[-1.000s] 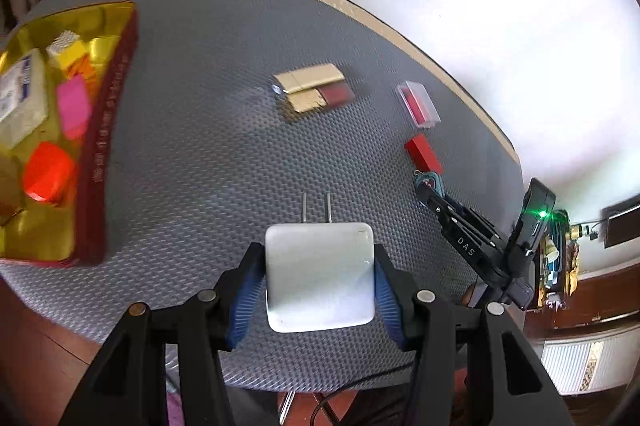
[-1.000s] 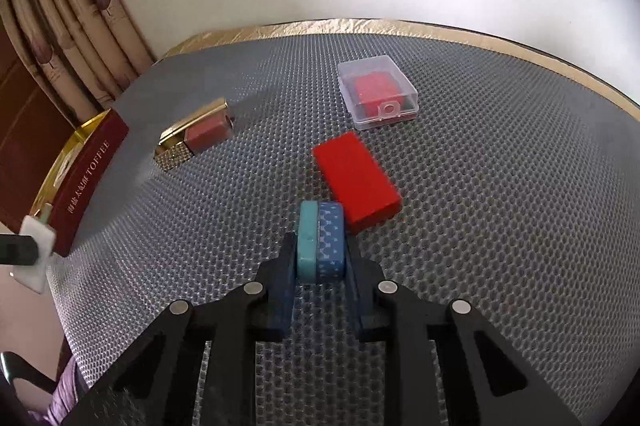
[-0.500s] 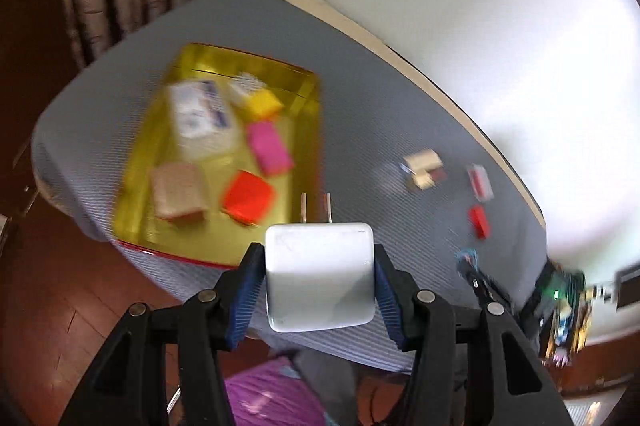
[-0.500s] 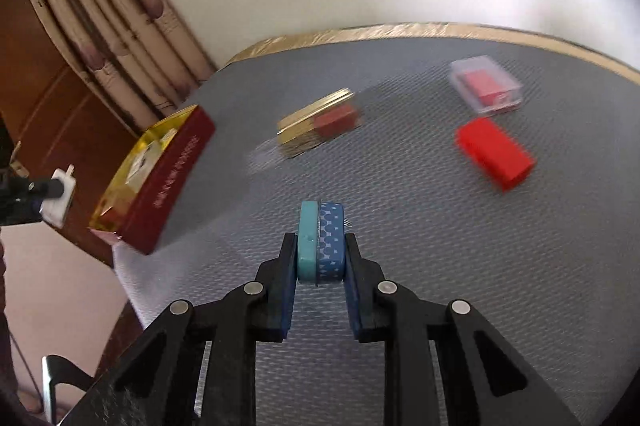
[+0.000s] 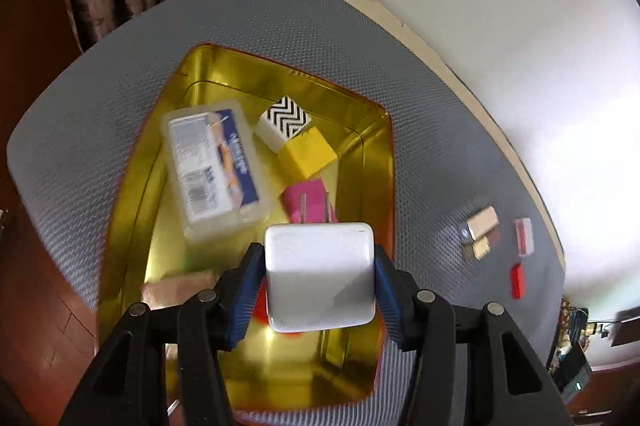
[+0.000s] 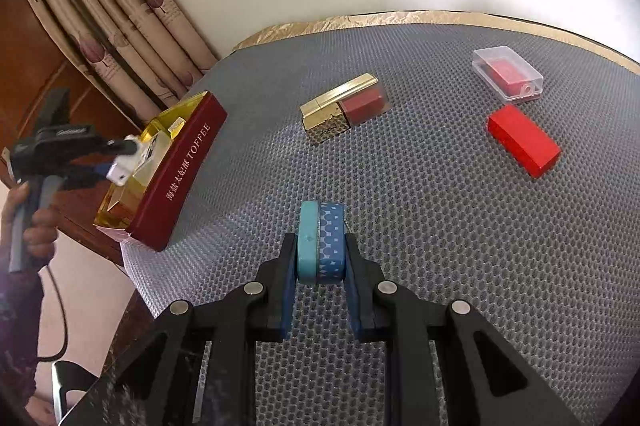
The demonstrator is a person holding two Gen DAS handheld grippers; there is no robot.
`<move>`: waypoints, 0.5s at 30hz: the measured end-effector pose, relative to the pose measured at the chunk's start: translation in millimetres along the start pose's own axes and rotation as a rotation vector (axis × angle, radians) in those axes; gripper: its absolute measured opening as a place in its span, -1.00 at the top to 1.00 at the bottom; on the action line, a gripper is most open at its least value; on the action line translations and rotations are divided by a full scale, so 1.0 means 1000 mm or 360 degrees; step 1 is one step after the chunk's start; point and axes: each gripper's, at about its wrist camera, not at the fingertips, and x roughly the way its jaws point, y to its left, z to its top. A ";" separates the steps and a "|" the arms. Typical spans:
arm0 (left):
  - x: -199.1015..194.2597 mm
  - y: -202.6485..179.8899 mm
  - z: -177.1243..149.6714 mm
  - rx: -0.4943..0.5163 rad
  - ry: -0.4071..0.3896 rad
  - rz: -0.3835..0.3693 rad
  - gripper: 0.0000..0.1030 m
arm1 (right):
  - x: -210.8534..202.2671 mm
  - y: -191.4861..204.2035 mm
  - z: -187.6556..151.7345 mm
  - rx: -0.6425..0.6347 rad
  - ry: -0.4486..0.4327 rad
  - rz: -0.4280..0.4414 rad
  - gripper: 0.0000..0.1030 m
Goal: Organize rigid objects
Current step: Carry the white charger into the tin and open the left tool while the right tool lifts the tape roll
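Note:
My left gripper (image 5: 318,280) is shut on a white plug charger (image 5: 320,276), prongs forward, held above the gold tin (image 5: 372,162). The tin holds a clear labelled box (image 5: 212,174), a zigzag block (image 5: 285,120), a yellow block (image 5: 308,152), a pink block (image 5: 304,204) and a tan item (image 5: 176,290). My right gripper (image 6: 320,254) is shut on two tape rolls (image 6: 322,246), one teal and one blue patterned, above the grey mat. From the right wrist view the left gripper (image 6: 116,162) with the charger (image 6: 124,170) hangs over the tin (image 6: 176,178).
On the mat lie a gold-and-red case (image 6: 344,108), a red block (image 6: 522,140) and a clear box with a red insert (image 6: 506,74). The tin stands at the table's left edge. Curtains (image 6: 120,26) hang behind, and a hand (image 6: 36,230) holds the left gripper's handle.
My left gripper carried the charger leftward from over the mat to above the tin. My right gripper swung left with the tape rolls, then stayed put.

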 end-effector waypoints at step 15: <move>-0.063 0.008 -0.026 0.0080 -0.0421 0.0125 -0.09 | 0.007 0.060 0.039 -0.0117 0.0004 0.0132 0.61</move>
